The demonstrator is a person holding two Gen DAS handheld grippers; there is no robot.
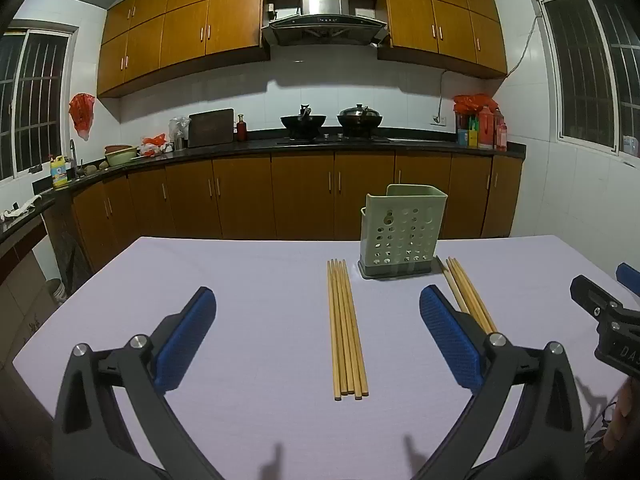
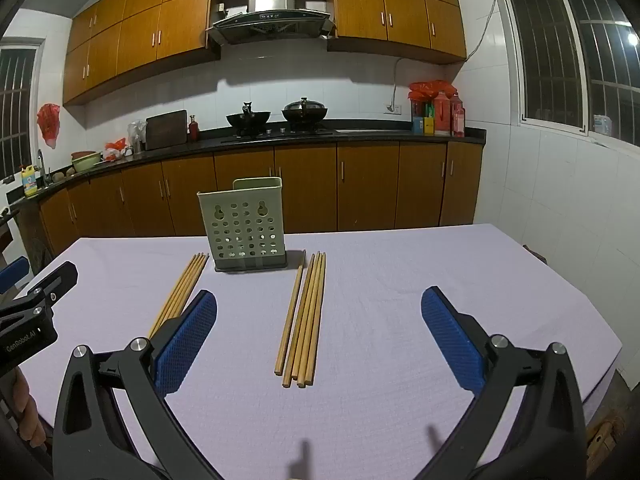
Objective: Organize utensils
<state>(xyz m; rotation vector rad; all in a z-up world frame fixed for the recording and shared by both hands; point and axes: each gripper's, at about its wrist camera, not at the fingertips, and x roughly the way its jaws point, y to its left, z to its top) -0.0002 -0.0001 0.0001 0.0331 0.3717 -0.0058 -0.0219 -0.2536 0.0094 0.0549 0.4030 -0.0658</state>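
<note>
Two bundles of wooden chopsticks lie flat on the lilac-covered table (image 1: 240,280), one on each side of the pale green perforated holder (image 1: 402,232), which stands upright at the far middle with nothing visibly in it (its inside is mostly hidden from here, so that is a guess). The left gripper (image 1: 318,340) hovers with its fingers spread wide and empty over the left bundle (image 1: 346,328); the right gripper (image 2: 320,340) is likewise released and empty over the right bundle (image 2: 306,316), where one stick lies slightly splayed from the rest. The sticks look light, stiff and smooth, so they will likely roll or fan apart if pinched carelessly. Taking hold across the whole bundle near its middle, or a little toward the near ends, should keep it balanced for tipping upright into the holder.
</note>
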